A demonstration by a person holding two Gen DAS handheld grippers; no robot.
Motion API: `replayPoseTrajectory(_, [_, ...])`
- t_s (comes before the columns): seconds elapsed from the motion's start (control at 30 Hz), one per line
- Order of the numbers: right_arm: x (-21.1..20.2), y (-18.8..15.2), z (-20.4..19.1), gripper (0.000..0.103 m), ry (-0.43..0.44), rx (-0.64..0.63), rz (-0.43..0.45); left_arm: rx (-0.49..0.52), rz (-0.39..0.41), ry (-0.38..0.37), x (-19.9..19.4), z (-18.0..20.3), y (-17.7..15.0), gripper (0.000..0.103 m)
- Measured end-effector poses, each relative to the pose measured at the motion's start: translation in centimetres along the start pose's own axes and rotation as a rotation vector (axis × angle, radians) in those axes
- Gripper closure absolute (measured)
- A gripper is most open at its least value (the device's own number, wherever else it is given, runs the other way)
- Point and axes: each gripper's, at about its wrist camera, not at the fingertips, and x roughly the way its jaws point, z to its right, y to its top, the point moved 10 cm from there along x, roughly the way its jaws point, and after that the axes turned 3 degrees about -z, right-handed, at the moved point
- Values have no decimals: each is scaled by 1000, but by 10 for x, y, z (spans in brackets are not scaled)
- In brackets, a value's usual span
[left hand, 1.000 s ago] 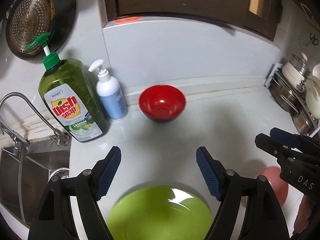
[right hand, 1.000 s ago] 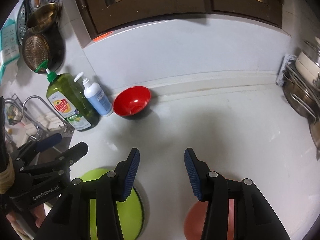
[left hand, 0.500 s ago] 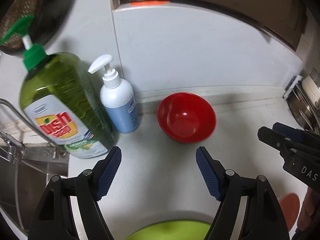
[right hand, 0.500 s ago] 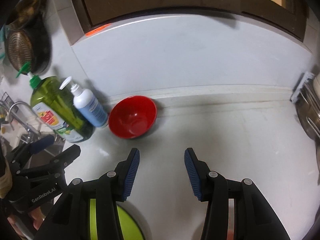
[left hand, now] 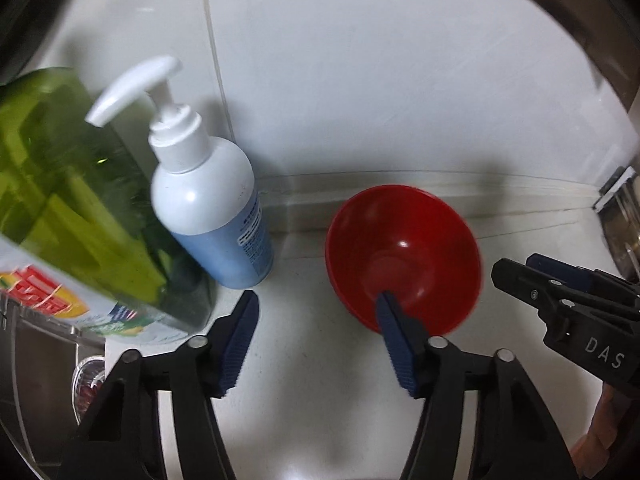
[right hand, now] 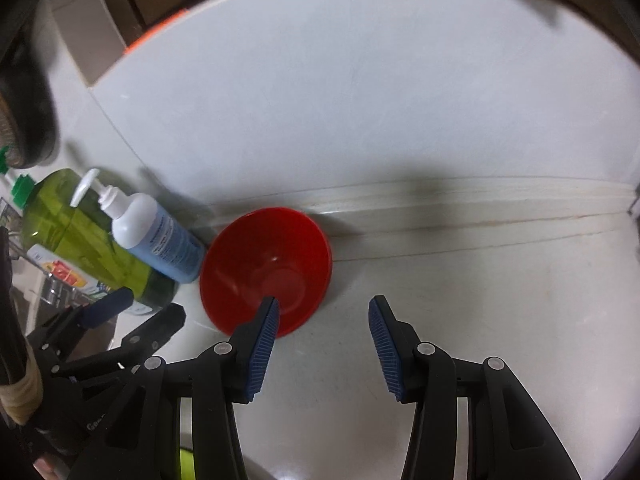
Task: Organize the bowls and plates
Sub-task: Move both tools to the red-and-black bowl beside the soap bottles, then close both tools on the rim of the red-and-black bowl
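A red bowl point(left hand: 404, 252) sits upright on the white counter near the back wall; it also shows in the right wrist view point(right hand: 266, 268). My left gripper point(left hand: 316, 340) is open and empty just in front of the bowl, its right fingertip overlapping the bowl's near rim. My right gripper point(right hand: 322, 338) is open and empty, its left fingertip over the bowl's near rim. A sliver of the green plate point(right hand: 186, 466) shows at the bottom of the right wrist view, behind my fingers.
A white and blue pump bottle point(left hand: 208, 196) stands close left of the bowl, with a big green dish soap bottle point(left hand: 68, 200) beside it. The sink point(left hand: 36, 384) lies at the left. A metal rack point(left hand: 622, 216) is at the far right.
Both grippers have moved forward toward the red bowl, which now looks much larger. The green plate and the pink plate have dropped out of view below the fingers. Jaws stay open.
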Motion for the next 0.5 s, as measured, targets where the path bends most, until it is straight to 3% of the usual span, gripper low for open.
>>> replayPoseTrajectory(0.27, [39,4,10,57,0,25,-66,14,-39,-1,31,8,7,57])
replayPoseTrajectory(0.37, [46,6,10,63,7,27,-80,12,-48,-10,40,10,10,58])
replayPoseTrajectory(0.5, [53,6,8,75,24,29,-95,11,-72,-25,47,14,10,74])
